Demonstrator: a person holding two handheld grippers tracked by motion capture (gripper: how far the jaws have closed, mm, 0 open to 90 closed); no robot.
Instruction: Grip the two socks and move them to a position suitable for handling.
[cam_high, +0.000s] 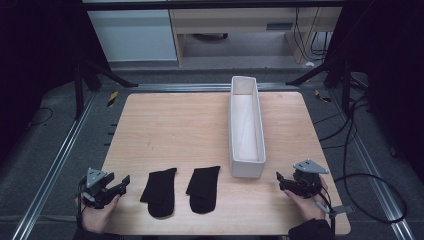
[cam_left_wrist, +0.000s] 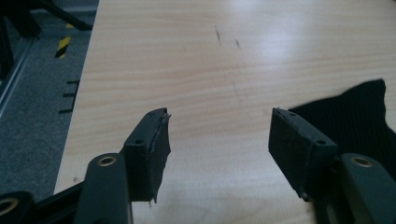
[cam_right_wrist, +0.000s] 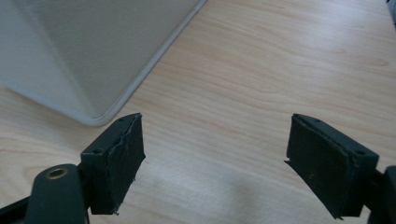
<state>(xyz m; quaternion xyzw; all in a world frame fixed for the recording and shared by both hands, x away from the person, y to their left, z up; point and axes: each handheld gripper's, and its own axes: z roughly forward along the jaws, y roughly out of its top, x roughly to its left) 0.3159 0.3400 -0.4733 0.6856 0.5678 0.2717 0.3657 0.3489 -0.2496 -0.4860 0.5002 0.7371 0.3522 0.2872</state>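
You work on a table (cam_high: 200, 120) of pale wood grain, smooth with a soft sheen. Your two socks (cam_high: 161, 191) are matt black ribbed knit. The bin (cam_high: 246, 167) looks like matt white fabric. The pads (cam_left_wrist: 156, 154) are worn black rubber.

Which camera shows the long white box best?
The high view: the whole white box lies on the table, open and empty, right of two black socks. The right gripper view catches just one corner of it. The left gripper view looks at a sock instead.
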